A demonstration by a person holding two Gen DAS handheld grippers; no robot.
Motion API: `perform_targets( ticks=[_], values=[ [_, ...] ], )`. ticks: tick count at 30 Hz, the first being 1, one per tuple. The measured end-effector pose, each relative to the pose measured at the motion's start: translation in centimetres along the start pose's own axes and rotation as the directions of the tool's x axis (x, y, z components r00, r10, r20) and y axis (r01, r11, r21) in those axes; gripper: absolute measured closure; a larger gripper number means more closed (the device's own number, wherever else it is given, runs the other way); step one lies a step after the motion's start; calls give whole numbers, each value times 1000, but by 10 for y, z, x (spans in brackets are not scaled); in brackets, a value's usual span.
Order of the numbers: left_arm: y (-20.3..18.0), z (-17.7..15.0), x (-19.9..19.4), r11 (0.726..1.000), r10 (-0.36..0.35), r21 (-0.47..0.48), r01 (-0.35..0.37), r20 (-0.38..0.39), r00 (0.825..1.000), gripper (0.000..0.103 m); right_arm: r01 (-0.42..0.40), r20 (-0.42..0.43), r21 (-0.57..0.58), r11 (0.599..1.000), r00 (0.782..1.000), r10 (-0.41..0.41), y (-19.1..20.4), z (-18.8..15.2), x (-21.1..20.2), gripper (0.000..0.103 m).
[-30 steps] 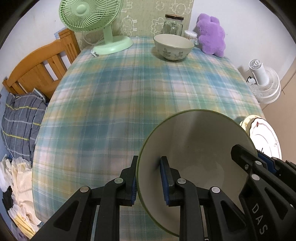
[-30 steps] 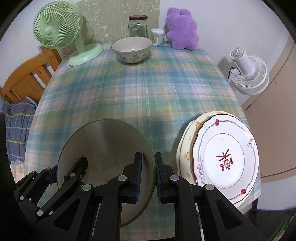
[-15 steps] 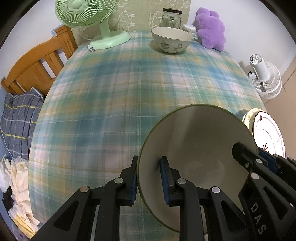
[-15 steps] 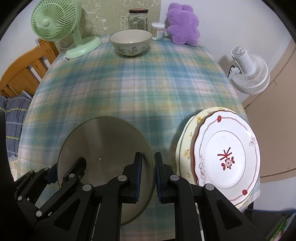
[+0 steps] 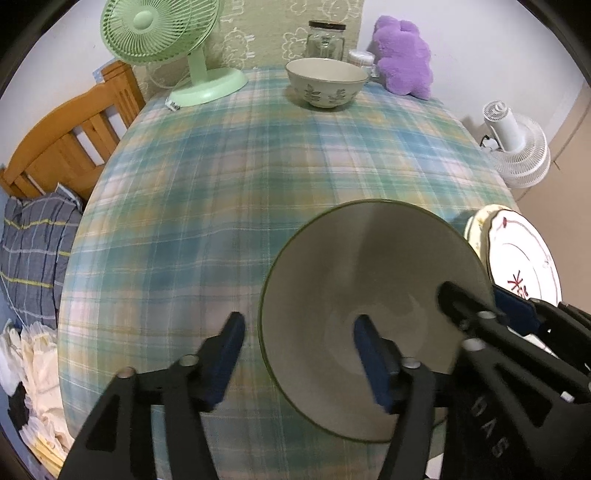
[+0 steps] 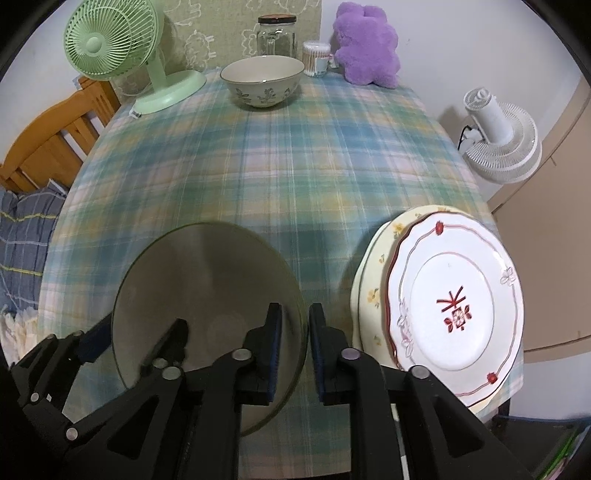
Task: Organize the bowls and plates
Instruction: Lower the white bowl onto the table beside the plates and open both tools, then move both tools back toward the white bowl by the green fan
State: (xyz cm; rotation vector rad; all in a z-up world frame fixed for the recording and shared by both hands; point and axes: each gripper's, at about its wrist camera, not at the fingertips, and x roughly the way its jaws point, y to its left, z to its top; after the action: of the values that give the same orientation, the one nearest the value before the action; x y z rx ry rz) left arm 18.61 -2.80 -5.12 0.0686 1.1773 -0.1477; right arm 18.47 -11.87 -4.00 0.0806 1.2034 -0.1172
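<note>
Both tools have let go of the big bowl's rim since a second ago, when each was clamped on it. Nearest the cameras, the left tool point(image 5: 299, 345) now stands wide with its jaws opening, one pad outside the rim and the other over the bowl's inside, neither pressing. The right tool point(image 6: 294, 341) is only narrowly parted and also opening, its two pads straddling the rim at the bowl's 3 o'clock side with a thin gap showing. The green-rimmed bowl point(image 5: 373, 280) appears to sit on the plaid worktop point(image 5: 258, 177) at its near edge, and in the left view it looks somewhat tilted, though the fisheye makes that hard to judge. Just beside it at 3 o'clock lies the stack of plates point(image 6: 458, 295), a red-trimmed white one on a yellow flowered one, overhanging the worktop's corner. Far off at 12 o'clock stands the small leaf-patterned bowl point(image 6: 262, 83), with a glass jar point(image 6: 277, 33), a green fan point(image 6: 110, 44) and a purple plush toy point(image 6: 367, 44) behind it. By the look of it, the large bowl has just been set down, so the next step is likely fetching the far bowl to nest the two.
</note>
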Motion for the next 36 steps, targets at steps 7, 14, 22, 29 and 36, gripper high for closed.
perform_targets(
  ticks=[7, 14, 22, 29, 36],
  values=[
    [1, 0, -20, 999, -30, 20, 30, 23, 999, 18, -20, 43, 23, 1000, 999, 19, -5, -7, -17, 39],
    [1, 14, -43, 999, -39, 26, 37, 84, 996, 14, -23, 91, 43, 999, 996, 19, -10, 1, -41, 34],
    [1, 37, -64, 1000, -31, 11, 29, 149, 988, 13, -30, 155, 28, 999, 988, 25, -13, 23, -66, 29],
    [-8, 65, -70, 1000, -9, -2, 10, 186, 982, 13, -42, 211, -33, 999, 976, 48, -18, 52, -77, 29],
    [-17, 104, -69, 999, 29, -42, -21, 211, 977, 13, -55, 229, -64, 996, 971, 68, -28, 94, -76, 29]
  ],
)
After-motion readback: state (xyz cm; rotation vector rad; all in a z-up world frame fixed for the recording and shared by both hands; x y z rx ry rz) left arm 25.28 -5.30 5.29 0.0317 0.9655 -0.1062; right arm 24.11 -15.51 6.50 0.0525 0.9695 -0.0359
